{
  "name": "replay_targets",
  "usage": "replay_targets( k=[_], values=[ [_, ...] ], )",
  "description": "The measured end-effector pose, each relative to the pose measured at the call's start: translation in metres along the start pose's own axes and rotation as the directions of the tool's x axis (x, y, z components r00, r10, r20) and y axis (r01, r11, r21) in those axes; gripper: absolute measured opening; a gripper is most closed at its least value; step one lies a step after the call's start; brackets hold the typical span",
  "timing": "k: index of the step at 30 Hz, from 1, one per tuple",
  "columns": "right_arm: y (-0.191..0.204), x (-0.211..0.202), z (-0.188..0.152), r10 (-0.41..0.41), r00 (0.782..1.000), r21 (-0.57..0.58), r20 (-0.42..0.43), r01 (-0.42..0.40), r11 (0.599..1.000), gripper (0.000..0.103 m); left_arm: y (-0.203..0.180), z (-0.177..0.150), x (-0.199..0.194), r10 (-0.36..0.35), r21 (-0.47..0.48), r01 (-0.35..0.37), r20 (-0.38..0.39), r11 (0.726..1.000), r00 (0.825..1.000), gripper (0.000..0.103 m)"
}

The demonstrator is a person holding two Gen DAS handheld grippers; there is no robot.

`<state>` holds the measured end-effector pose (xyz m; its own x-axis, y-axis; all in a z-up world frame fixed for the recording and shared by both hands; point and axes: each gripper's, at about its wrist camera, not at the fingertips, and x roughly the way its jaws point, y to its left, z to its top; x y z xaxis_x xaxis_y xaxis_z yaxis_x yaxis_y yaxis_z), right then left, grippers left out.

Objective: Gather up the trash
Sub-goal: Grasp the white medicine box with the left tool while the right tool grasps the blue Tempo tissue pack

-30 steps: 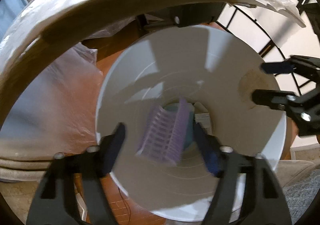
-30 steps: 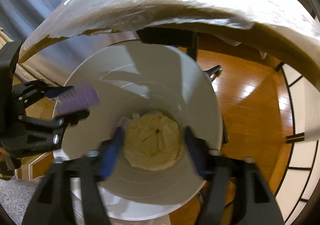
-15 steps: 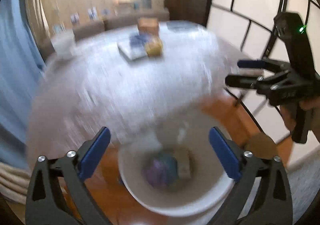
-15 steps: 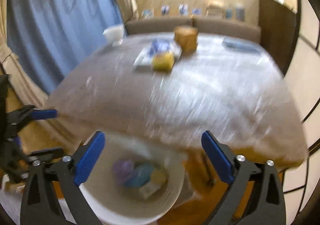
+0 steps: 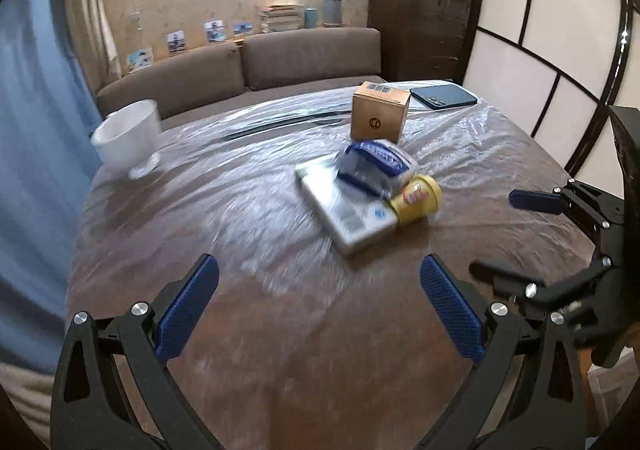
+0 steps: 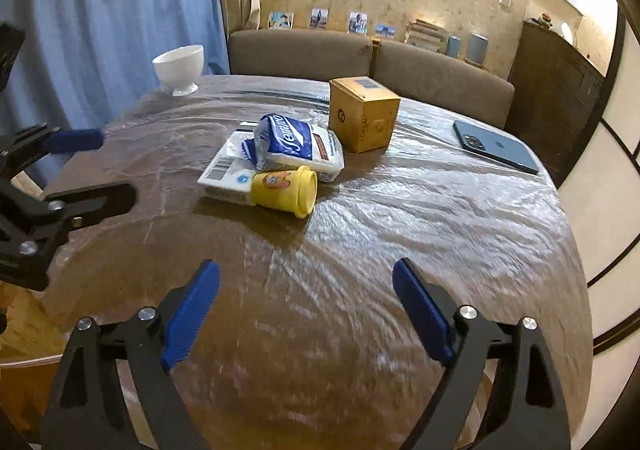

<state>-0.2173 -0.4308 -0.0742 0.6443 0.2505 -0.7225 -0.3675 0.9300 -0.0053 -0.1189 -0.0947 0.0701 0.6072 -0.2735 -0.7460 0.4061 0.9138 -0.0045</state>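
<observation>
A round table under clear plastic (image 5: 248, 210) (image 6: 400, 218) holds a pile at its middle: a blue and white tissue pack (image 5: 376, 162) (image 6: 292, 142) on a flat white box (image 5: 344, 210) (image 6: 224, 174), with a yellow cup (image 5: 418, 198) (image 6: 284, 190) lying on its side against them. A brown cardboard box (image 5: 380, 116) (image 6: 362, 118) stands behind. My left gripper (image 5: 320, 310) is open and empty above the near table edge. My right gripper (image 6: 306, 314) is open and empty too, and shows at the right of the left wrist view (image 5: 516, 238). The bin is out of view.
A white footed bowl (image 5: 128, 138) (image 6: 180, 64) stands at the far left edge. A blue phone (image 5: 444, 96) (image 6: 496, 146) lies at the far right. A brown sofa (image 5: 240, 66) sits behind the table, a blue curtain (image 6: 100, 30) left, a paper screen (image 5: 540, 50) right.
Both grippers have risen from over the white bin below the table edge to above the tabletop. The purple item and the crumpled paper left my jaws and lie in the bin.
</observation>
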Motion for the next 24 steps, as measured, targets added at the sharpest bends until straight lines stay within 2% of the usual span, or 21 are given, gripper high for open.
replay_targets(
  k=[5, 9, 12, 17, 20, 24],
  values=[
    [-0.005, 0.006, 0.014, 0.006, 1.000, 0.006, 0.013, -0.006, 1.000, 0.086, -0.003, 0.016, 0.029, -0.022, 0.014, 0.022, -0.037, 1.000, 0.999, 0.101],
    [-0.036, 0.007, 0.031, 0.033, 0.999, 0.116, 0.034, -0.037, 0.993, 0.086, -0.004, 0.020, 0.045, -0.031, 0.019, 0.032, -0.056, 0.999, 0.998, 0.101],
    [-0.057, 0.015, 0.044, 0.097, 0.994, 0.205, 0.042, -0.104, 0.973, 0.086, -0.004, 0.023, 0.055, -0.049, 0.010, 0.049, -0.066, 0.999, 0.997, 0.101],
    [-0.057, 0.043, 0.068, 0.173, 0.985, 0.210, -0.002, -0.169, 0.963, 0.086, -0.005, 0.030, 0.067, -0.074, -0.004, 0.074, -0.075, 0.997, 0.994, 0.097],
    [-0.053, 0.064, 0.083, 0.242, 0.970, 0.219, -0.036, -0.229, 0.949, 0.086, -0.005, 0.034, 0.072, -0.089, -0.002, 0.089, -0.082, 0.996, 0.993, 0.096],
    [-0.045, 0.088, 0.095, 0.238, 0.967, 0.219, -0.089, -0.214, 0.952, 0.085, -0.004, 0.035, 0.079, -0.090, 0.006, 0.091, -0.095, 0.996, 0.991, 0.096]
  ],
)
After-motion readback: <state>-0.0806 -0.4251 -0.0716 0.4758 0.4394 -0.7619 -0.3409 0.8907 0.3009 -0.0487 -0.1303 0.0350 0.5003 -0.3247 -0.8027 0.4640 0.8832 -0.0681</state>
